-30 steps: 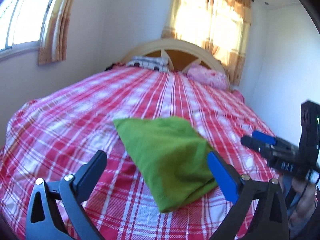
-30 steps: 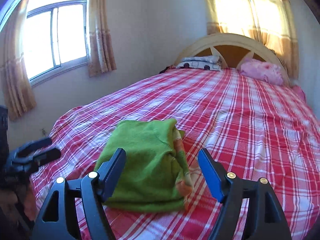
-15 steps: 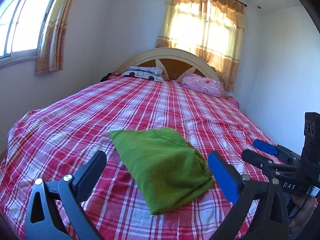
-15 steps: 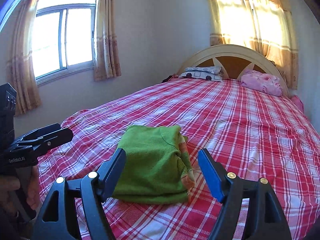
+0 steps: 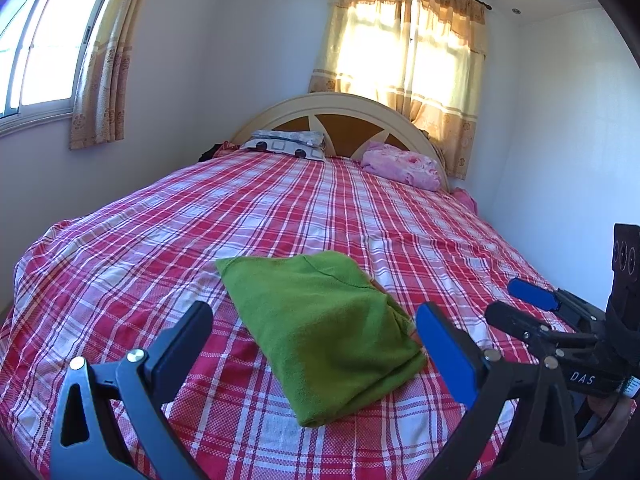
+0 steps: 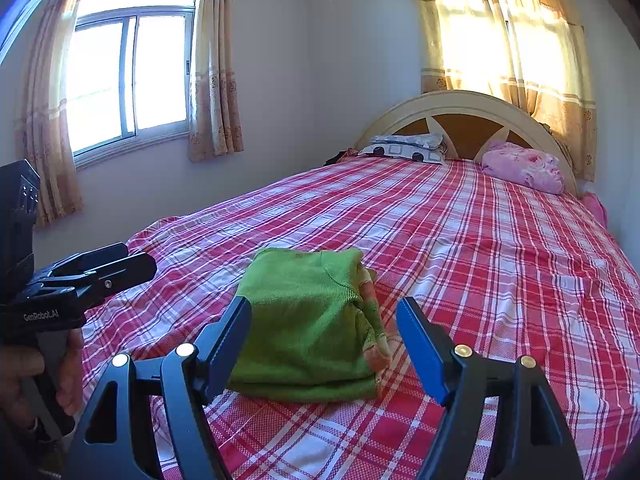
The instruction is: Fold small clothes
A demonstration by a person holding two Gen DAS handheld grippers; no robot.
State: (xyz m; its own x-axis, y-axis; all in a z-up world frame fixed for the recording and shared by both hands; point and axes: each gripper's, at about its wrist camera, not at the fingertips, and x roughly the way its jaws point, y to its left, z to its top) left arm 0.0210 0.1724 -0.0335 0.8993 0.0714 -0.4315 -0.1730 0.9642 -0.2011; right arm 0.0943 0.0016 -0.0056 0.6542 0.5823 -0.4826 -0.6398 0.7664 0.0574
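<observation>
Two spread jaws of the left gripper point(image 5: 314, 342) frame a folded green garment point(image 5: 324, 328) lying on the red plaid bedspread point(image 5: 280, 208), clear of both pads, gripping nothing. Wide bare plaid stretches beyond the garment toward the headboard point(image 5: 344, 106); the right gripper point(image 5: 516, 304) hovers beside the garment's right edge.

From the right wrist, that gripper point(image 6: 324, 338) also stands released over the garment point(image 6: 308, 328), whose layered folded edges face right. The left gripper point(image 6: 120, 264) hangs off the garment's left side.
</observation>
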